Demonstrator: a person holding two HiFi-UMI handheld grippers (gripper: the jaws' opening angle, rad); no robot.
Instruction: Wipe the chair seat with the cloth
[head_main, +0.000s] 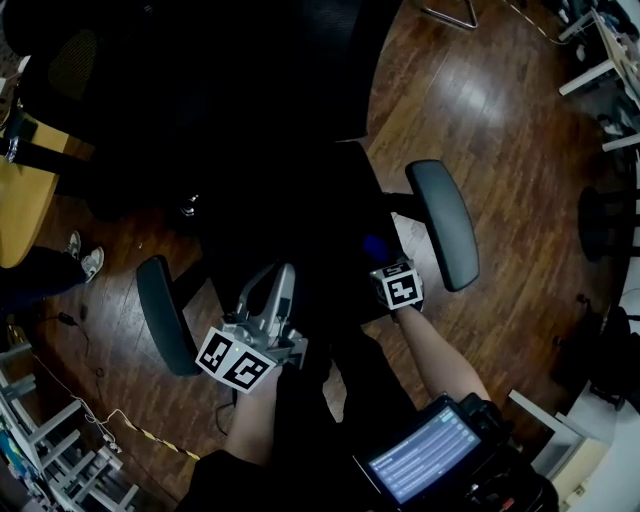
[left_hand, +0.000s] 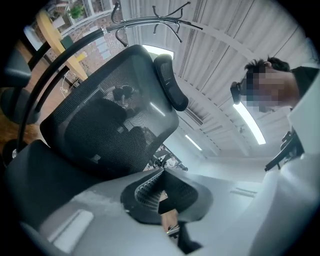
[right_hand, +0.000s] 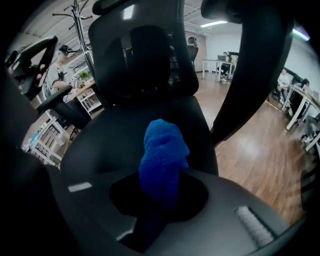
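Two jaws of the right gripper (right_hand: 161, 192) were clamped on the blue cloth (right_hand: 164, 150), which stood bunched beyond their tips, with the black chair seat (right_hand: 115, 140) directly ahead. Left gripper (left_hand: 161, 176) jaws were drawn together, empty, facing the mesh backrest (left_hand: 110, 115).

Open-plan office: black mesh office chair (right_hand: 145, 75), desks (right_hand: 300, 96) with people seated at them, coat stand (right_hand: 82, 40), ceiling strip lights (left_hand: 247, 122), wood-plank floor (head_main: 500, 130) running throughout
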